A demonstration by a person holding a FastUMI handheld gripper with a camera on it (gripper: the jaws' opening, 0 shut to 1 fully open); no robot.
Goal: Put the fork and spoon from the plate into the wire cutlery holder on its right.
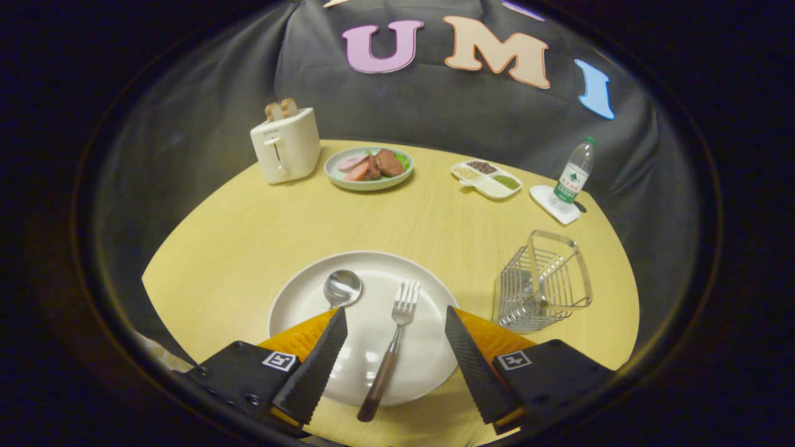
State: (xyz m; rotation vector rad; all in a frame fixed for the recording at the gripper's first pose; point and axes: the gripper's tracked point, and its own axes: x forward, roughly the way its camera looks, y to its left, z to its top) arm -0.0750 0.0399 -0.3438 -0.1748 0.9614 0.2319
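A white plate (298,298) lies on the yellow table just ahead of me. On it a fork (394,338) with a brown handle lies lengthwise between my fingers, tines pointing away. The spoon (342,288) lies to the fork's left, its bowl showing just beyond my left finger and its handle hidden under that finger. My gripper (395,315) hovers over the plate, open wide, with the fork's neck between the fingertips and no contact. The wire cutlery holder (543,282) stands to the right of the plate, empty.
At the table's far side stand a white toaster (286,146) with bread, a plate of food (369,167), a divided dish (487,178) of seeds and a water bottle (574,174) on a white coaster. Bare tabletop (385,217) lies between these and the near plate.
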